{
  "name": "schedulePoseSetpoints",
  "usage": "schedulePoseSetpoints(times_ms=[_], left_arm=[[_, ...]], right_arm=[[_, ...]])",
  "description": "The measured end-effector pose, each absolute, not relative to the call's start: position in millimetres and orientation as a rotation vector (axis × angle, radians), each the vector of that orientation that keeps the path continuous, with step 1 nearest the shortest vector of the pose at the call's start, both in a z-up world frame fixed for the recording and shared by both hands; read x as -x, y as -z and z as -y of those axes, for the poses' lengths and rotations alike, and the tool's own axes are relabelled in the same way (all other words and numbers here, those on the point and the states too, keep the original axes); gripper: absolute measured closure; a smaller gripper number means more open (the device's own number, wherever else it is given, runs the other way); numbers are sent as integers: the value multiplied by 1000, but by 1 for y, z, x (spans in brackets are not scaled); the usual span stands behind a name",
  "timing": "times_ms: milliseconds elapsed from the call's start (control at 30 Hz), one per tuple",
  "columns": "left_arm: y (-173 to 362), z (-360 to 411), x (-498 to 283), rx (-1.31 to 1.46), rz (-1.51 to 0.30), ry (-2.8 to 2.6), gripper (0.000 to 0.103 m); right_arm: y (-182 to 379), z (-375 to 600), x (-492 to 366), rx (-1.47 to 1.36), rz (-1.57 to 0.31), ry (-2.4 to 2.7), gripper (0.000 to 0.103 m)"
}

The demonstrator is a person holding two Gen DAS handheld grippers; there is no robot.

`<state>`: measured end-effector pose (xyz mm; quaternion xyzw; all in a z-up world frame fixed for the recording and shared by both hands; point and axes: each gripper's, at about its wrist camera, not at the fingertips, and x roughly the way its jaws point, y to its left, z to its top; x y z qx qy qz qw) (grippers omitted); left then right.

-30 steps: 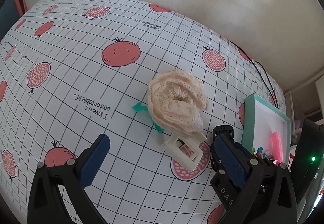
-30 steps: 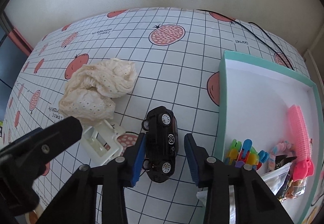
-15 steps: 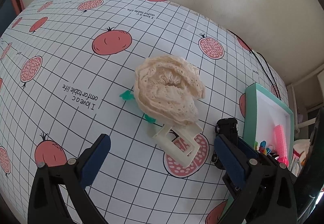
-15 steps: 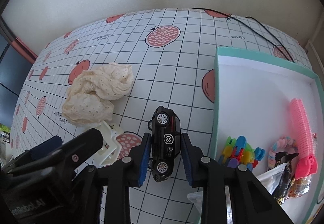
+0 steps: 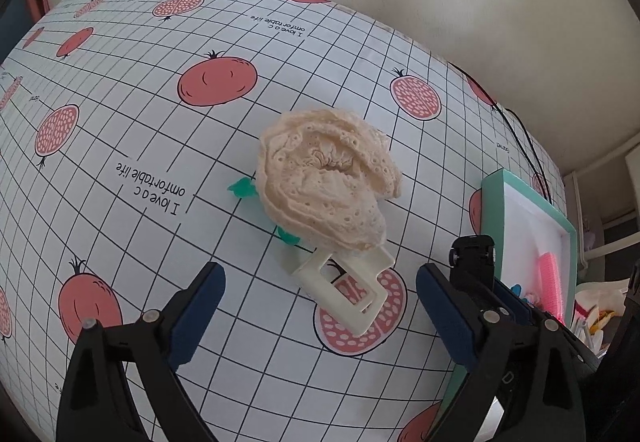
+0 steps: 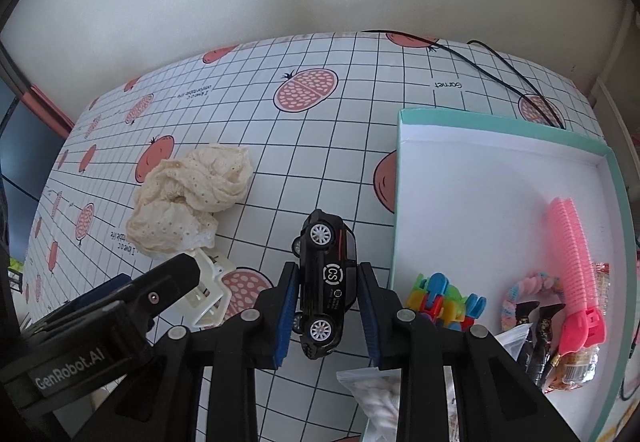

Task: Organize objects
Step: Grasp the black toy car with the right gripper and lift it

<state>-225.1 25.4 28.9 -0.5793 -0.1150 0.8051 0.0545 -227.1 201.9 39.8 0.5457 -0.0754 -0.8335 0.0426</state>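
Right wrist view shows the right gripper (image 6: 327, 312), its two blue-padded jaws closed narrowly on one black toy car (image 6: 326, 284) with white wheels and a round white emblem, the car lying on its side with both pads pressed on it, above the white grid-lined tablecloth printed with red pomegranates (image 6: 320, 146). Just to its right stands one teal-rimmed white cardboard tray (image 6: 504, 118), holding one pink comb-like hair clip (image 6: 572, 262), a cluster of small multicoloured plastic clips (image 6: 444, 300), one pastel scrunchie (image 6: 520, 288) and some wrapped packets (image 6: 576, 362). One clear bag of white pieces (image 6: 374, 398) lies under the gripper. To the left sits one crumpled cream lace cloth (image 6: 188, 198), touching one cream plastic rectangular frame (image 6: 212, 294). Left wrist view shows the left gripper (image 5: 320, 316) with jaws spread wide, slowly closing, nothing between the pads; the frame (image 5: 352, 290) lies on the cloth-covered table ahead of them, partly under the lace cloth (image 5: 326, 178).
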Motion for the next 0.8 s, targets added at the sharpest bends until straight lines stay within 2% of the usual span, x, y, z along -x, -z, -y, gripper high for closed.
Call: schedulePoseSetpoints(times_ms=[300,367,400,600,800], left_arm=[[-25,-23,224,1771,368,-2448,7],[-23,-27,222,1769,348,-2446,14],[-22,-30,222,1770,331,-2444,21],[-15,-39,219,1783,292,-2432,22],[-10,-44,220,1791,272,-2424,29]], right_arm=[[-55,-210,225,-1608,290,2580,72],[-57,-211,225,-1595,303,2577,72],[-58,-211,225,-1593,301,2581,72],[-57,-212,224,-1599,303,2575,72],[-57,-213,224,-1599,305,2571,72]])
